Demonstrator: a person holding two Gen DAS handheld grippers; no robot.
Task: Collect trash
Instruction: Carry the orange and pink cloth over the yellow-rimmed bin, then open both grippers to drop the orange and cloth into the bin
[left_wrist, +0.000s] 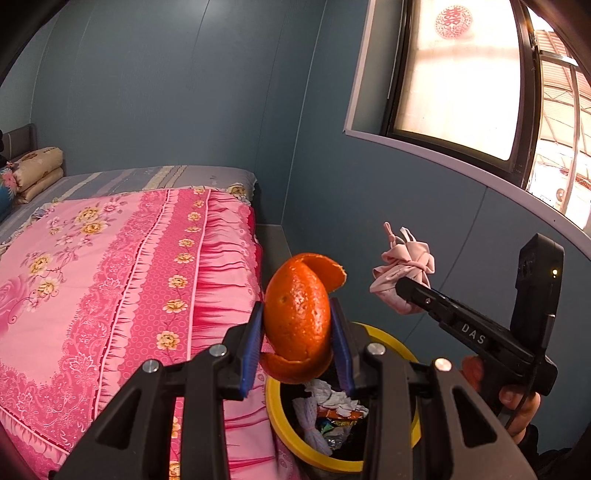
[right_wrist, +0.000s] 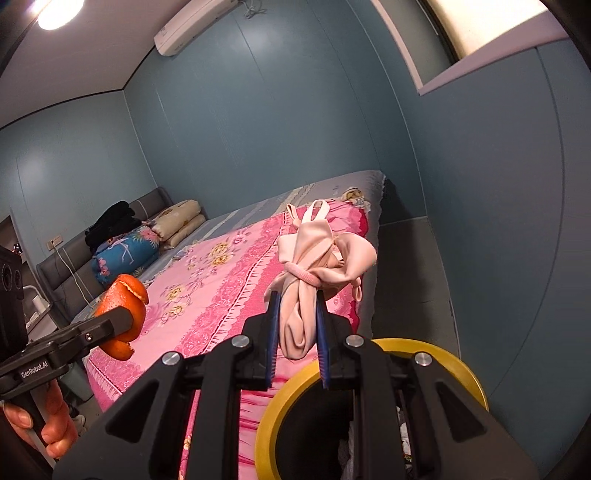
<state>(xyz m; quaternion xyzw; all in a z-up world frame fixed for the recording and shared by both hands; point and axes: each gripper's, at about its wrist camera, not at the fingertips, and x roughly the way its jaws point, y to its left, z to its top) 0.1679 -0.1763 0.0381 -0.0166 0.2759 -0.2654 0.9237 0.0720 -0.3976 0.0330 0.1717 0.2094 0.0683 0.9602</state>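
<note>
— Orange peel (left_wrist: 297, 328), dimpled and curling at its torn edges, sits clamped between the blue ribbed pads of the left tongs (left_wrist: 297, 347), directly above the yellow-rimmed bin (left_wrist: 400, 347). And the other hand?

— Right tongs (right_wrist: 297, 339) are closed on a soft pink cloth bundle (right_wrist: 314, 273) cinched by a pink band, also above the bin, which stands beside the bed (right_wrist: 221, 295) with its glossy pink floral cover.

— What differs between views?

— Left wrist view looks into the bin: crumpled paper and foil wrappers (left_wrist: 332, 410). Right wrist view shows only its dark interior, plus a wall air conditioner (right_wrist: 192, 26).
</note>
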